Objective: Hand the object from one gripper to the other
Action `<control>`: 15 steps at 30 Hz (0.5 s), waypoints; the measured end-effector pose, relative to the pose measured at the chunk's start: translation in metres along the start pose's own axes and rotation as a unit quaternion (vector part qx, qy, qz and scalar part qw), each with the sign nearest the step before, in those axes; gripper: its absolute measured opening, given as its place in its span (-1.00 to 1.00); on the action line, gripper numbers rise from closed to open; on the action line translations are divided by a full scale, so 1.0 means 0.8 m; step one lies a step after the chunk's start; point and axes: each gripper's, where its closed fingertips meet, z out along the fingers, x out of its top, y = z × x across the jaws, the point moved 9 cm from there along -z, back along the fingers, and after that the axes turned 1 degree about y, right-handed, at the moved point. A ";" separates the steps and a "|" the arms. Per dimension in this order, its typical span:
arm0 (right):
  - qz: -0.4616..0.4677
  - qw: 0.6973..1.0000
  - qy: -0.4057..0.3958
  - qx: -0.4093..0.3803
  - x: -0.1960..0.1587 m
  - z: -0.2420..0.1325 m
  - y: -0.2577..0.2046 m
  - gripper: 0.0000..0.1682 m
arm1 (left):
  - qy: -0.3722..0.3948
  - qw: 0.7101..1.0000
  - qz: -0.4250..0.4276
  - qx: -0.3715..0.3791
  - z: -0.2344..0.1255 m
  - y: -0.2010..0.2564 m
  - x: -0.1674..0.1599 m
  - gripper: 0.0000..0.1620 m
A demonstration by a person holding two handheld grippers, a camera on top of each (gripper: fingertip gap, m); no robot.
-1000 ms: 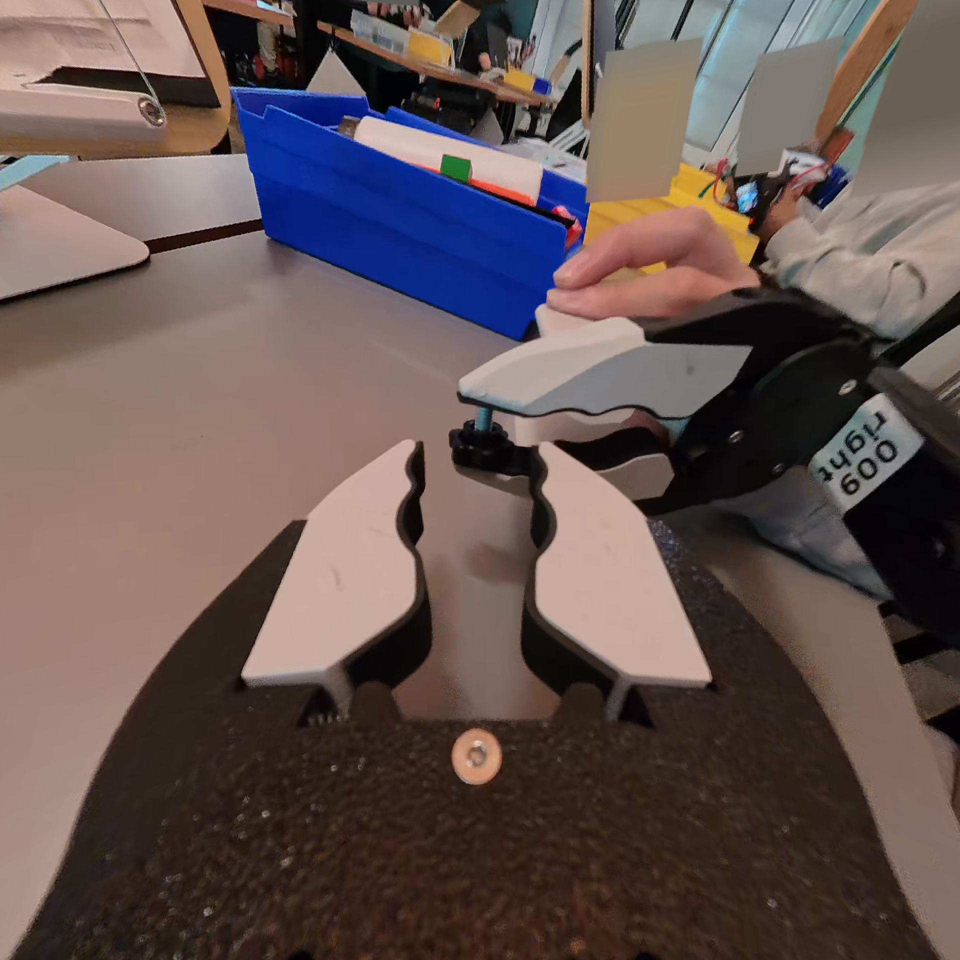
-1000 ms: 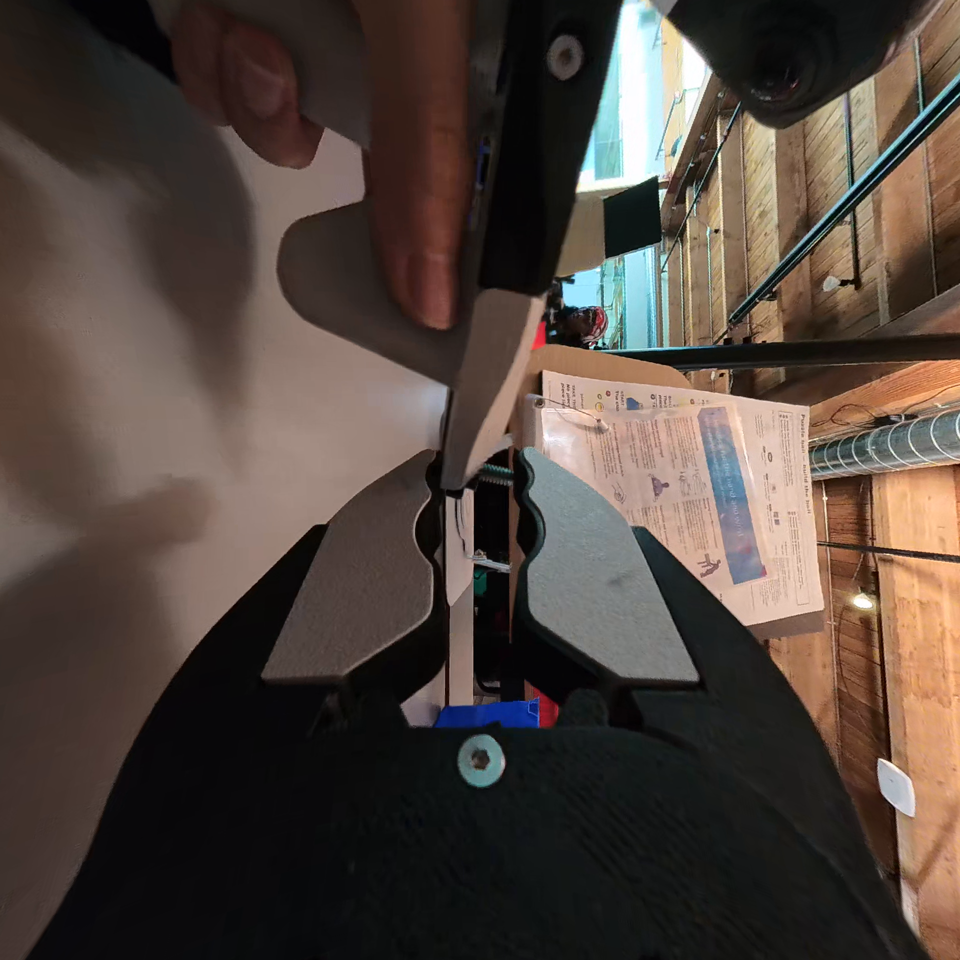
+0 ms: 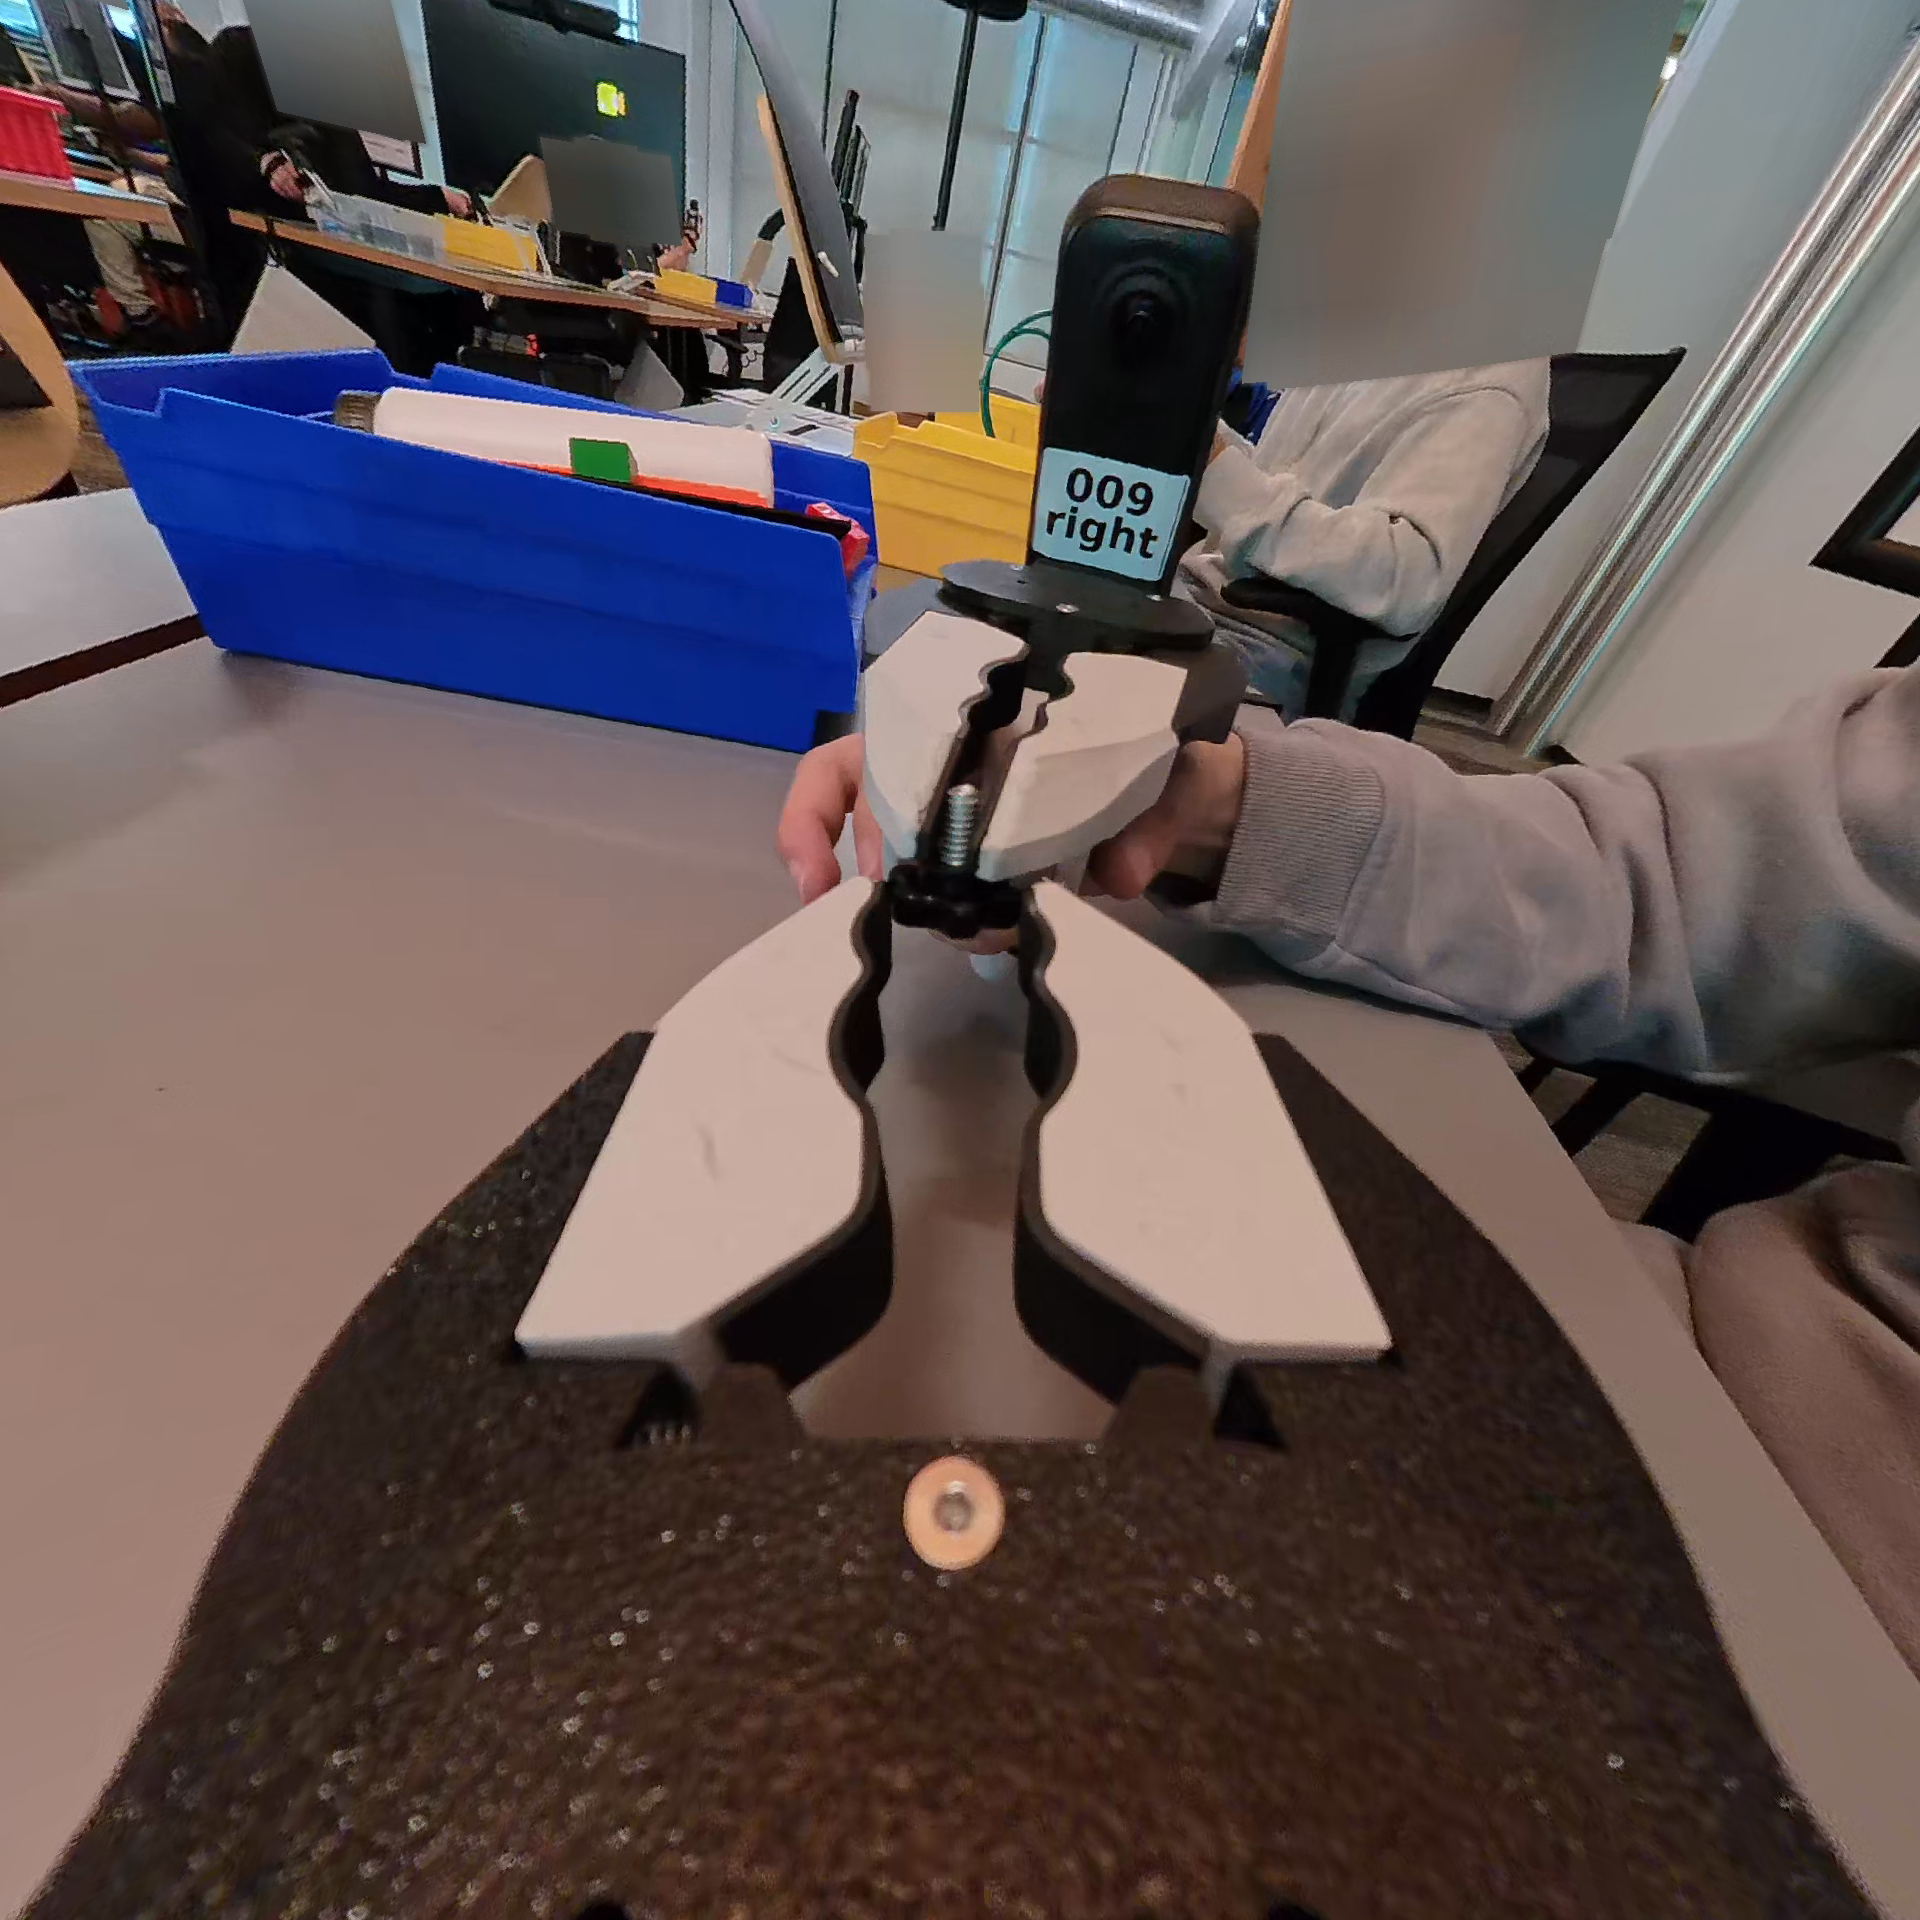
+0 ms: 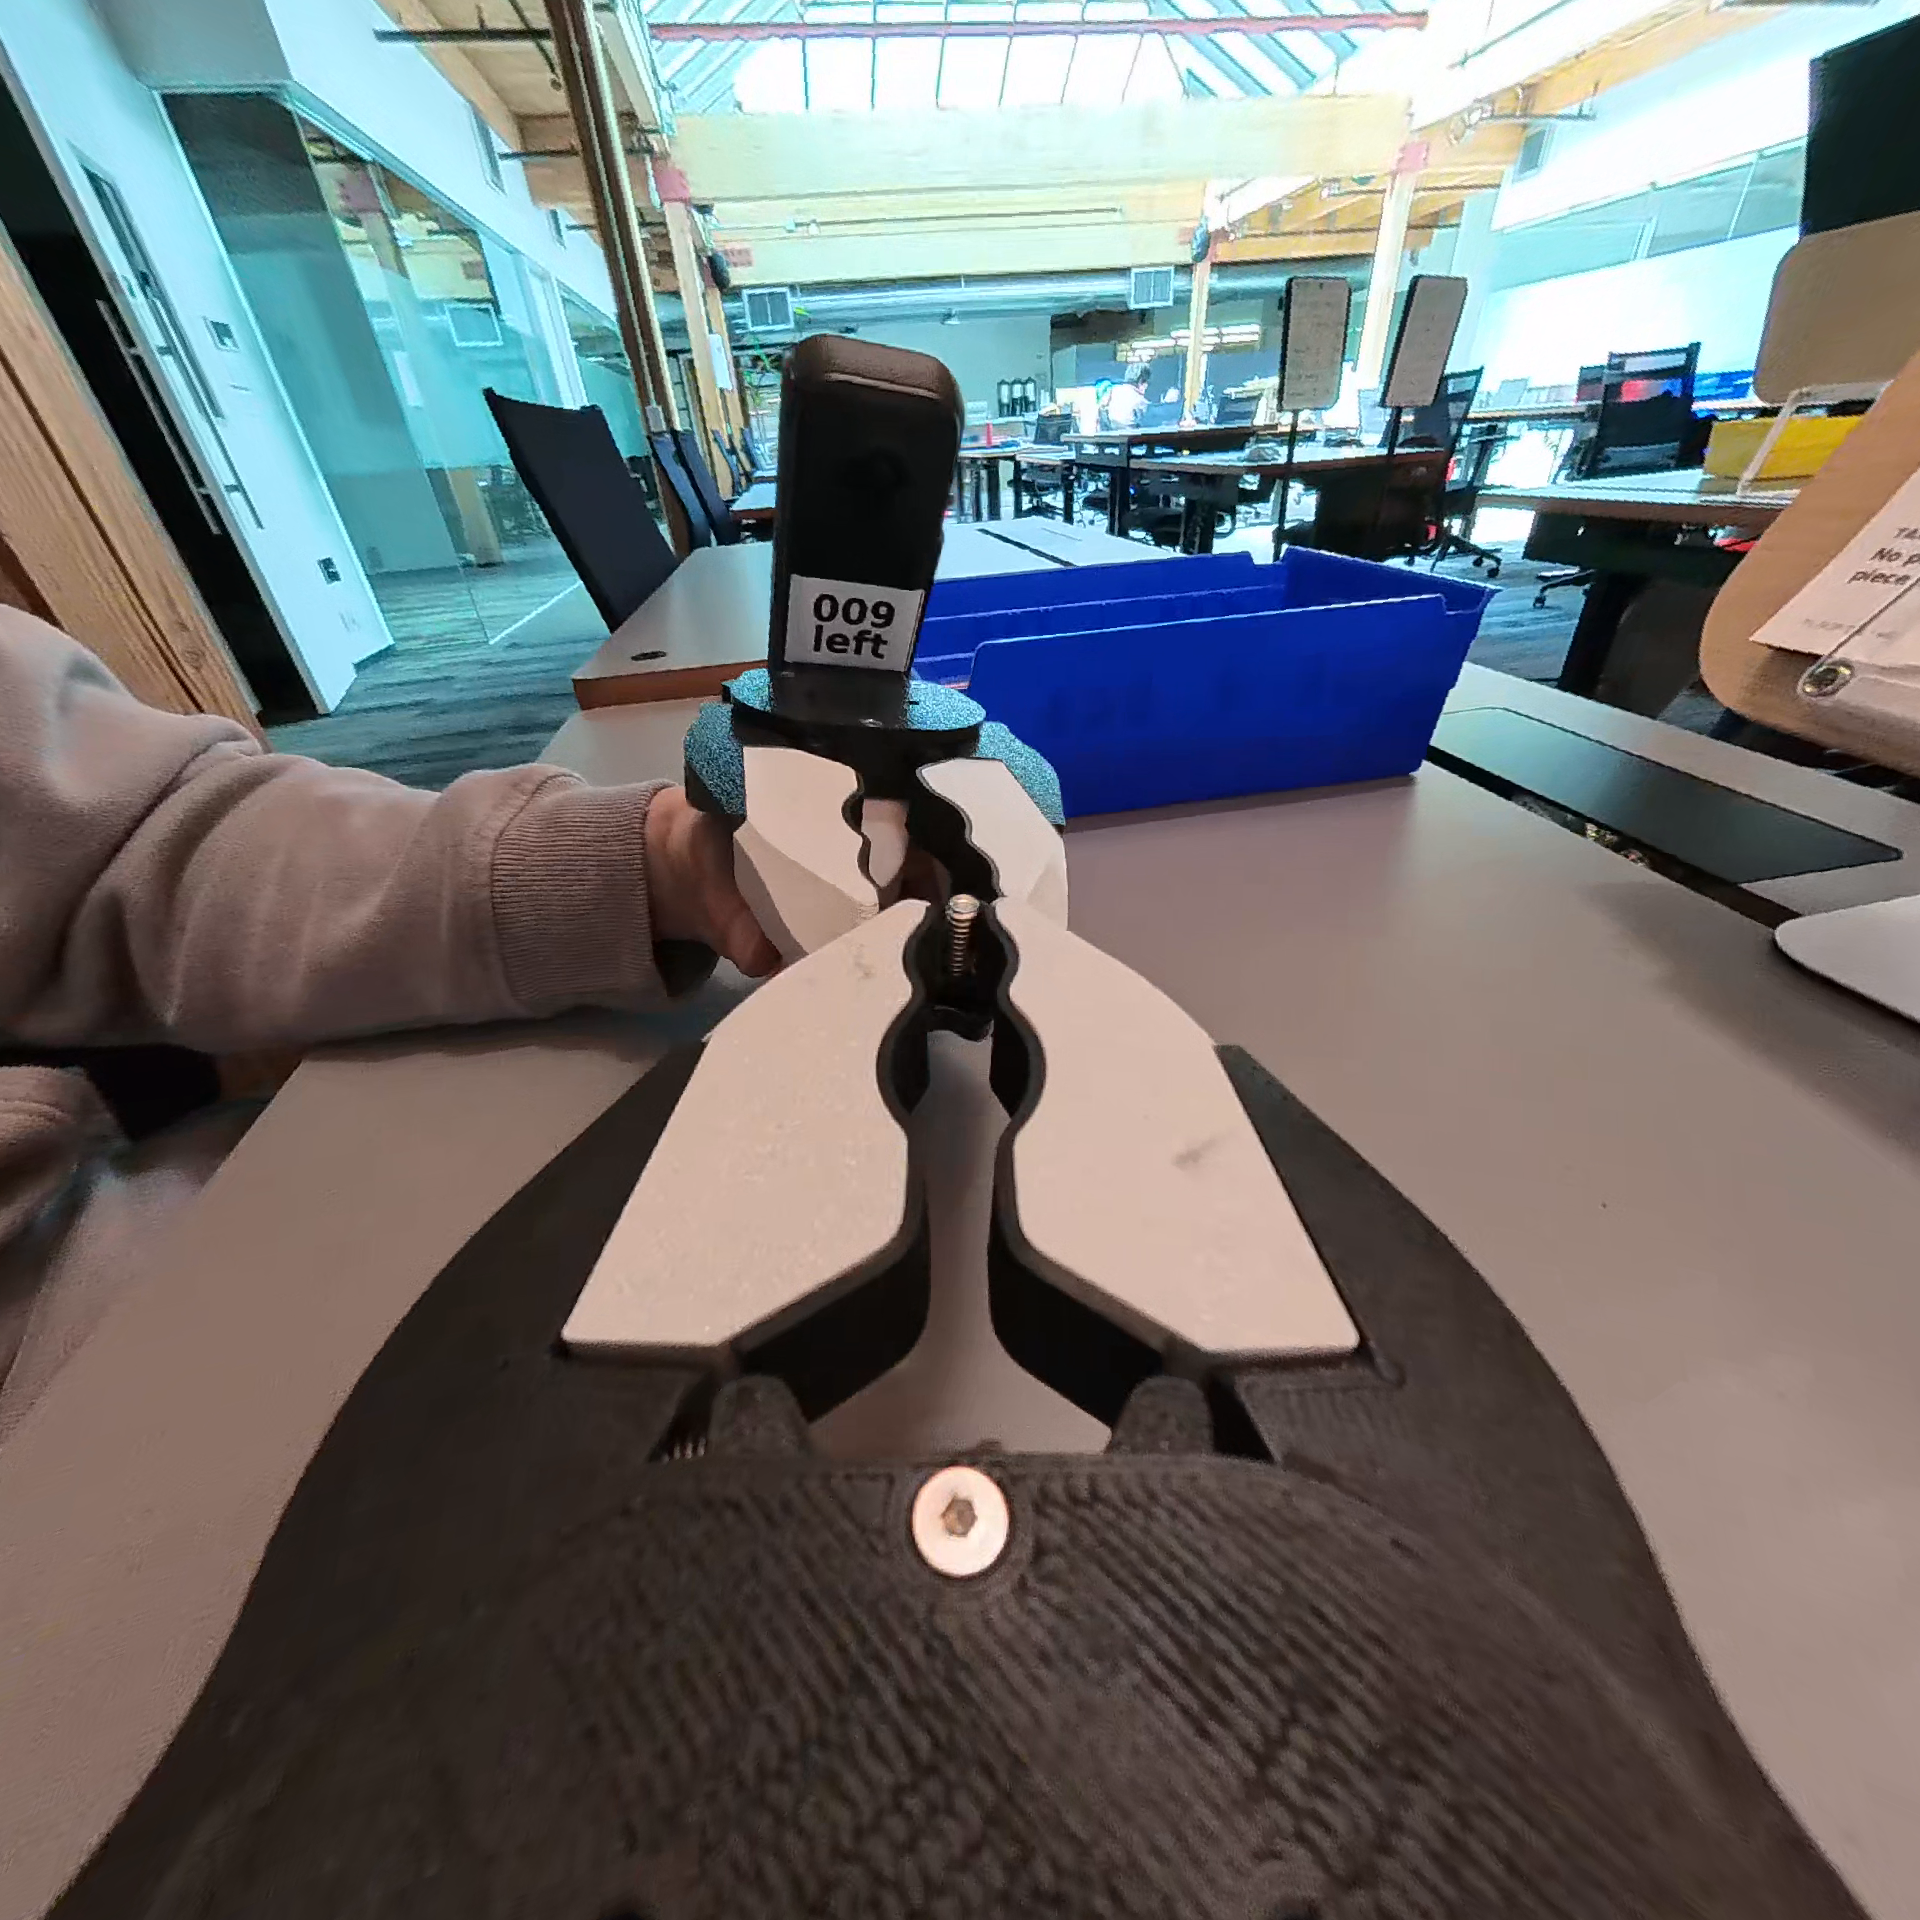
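Note:
The object is a thumb screw [image 3: 961,821] with a silver threaded shaft and a black knob [image 3: 951,906]. My left gripper [image 3: 956,904] has its fingertips closed against the knob. My right gripper [image 3: 954,868] faces it from the far side, shut on the shaft just above the knob. In the right wrist view, my right gripper [image 4: 963,920] pinches the upright shaft [image 4: 962,935] near its fingertips. The knob [image 4: 961,1013] shows dark below, between the fingers. The left gripper's white fingers [image 4: 800,862] meet it tip to tip. The screw is held above the grey table [image 3: 364,935].
A blue bin [image 3: 468,582] holding a white tube and small blocks stands on the table behind the grippers, and it also shows in the right wrist view [image 4: 1195,686]. A yellow bin [image 3: 945,488] is behind it. A seated person [image 3: 1351,499] is at the far right. A monitor foot [image 4: 1860,945] lies at the right. The tips of both grippers are at nearly the same place.
My right gripper has turned from lying sideways to level and now faces my left gripper head-on. My left jaws have narrowed onto the knob. The screw now stands upright between both.

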 end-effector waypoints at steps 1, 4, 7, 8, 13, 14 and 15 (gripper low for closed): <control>0.001 1.000 0.002 0.003 0.001 0.000 0.000 -0.93 | 0.001 1.000 0.005 0.001 0.000 0.001 0.001 -0.72; 0.007 1.000 0.024 -0.014 0.005 0.000 0.002 -0.93 | 0.020 0.999 0.026 0.026 -0.001 0.002 0.006 -0.72; 0.034 0.993 0.049 -0.100 0.002 -0.002 0.015 -0.93 | 0.031 0.980 0.117 0.155 -0.002 0.003 0.011 -0.60; 0.047 0.989 0.055 -0.128 -0.001 -0.002 0.020 -0.93 | 0.026 0.969 0.158 0.188 0.000 0.007 0.011 -0.55; 0.074 0.978 0.068 -0.182 -0.010 0.004 0.022 -0.93 | -0.008 0.923 0.233 0.307 0.018 0.019 0.009 -0.61; 0.075 0.978 0.070 -0.184 -0.010 0.006 0.020 -0.93 | -0.017 0.915 0.239 0.326 0.020 0.020 0.007 -0.64; 0.076 0.978 0.072 -0.182 -0.010 0.008 0.018 -0.93 | -0.026 0.910 0.245 0.333 0.024 0.021 0.005 -0.64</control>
